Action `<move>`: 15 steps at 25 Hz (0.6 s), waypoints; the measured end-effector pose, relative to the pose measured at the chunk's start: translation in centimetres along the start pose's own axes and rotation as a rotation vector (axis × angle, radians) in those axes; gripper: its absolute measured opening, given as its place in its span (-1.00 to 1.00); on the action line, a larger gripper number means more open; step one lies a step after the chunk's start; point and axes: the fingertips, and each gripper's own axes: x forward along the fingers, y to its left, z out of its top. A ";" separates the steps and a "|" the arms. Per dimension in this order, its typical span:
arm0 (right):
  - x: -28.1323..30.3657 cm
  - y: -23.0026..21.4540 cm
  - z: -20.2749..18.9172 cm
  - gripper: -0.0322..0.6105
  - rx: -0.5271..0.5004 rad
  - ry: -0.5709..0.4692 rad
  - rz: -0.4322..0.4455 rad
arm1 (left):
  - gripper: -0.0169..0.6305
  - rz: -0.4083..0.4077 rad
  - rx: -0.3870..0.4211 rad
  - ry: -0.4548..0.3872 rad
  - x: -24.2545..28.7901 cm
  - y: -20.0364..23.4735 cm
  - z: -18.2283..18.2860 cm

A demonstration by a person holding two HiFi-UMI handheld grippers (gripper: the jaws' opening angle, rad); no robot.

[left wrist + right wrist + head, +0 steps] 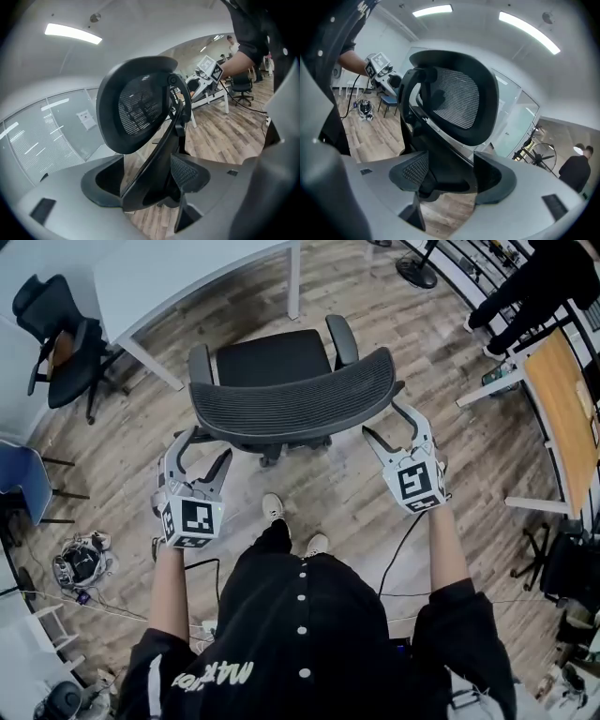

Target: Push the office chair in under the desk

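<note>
Flanking the chair [295, 399] with left gripper [208, 444] and right gripper [384, 420], jaws apart, holding nothing; set either side, likely for an even shove under the desk [187, 268].

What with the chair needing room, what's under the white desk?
Only wood floor shows between the legs of the desk; the desktop covers everything farther back.
</note>
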 end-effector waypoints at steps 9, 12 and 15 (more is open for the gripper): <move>3.7 0.0 -0.7 0.05 -0.142 0.071 0.072 | 0.02 -0.109 0.057 0.068 2.5 -0.7 -2.3; 4.6 -0.1 -0.9 0.05 -0.177 0.087 0.097 | 0.02 -0.119 0.075 0.078 3.0 -0.8 -2.6; 5.2 0.3 -1.1 0.06 -0.187 0.097 0.131 | 0.02 -0.122 0.103 0.085 3.5 -0.8 -2.9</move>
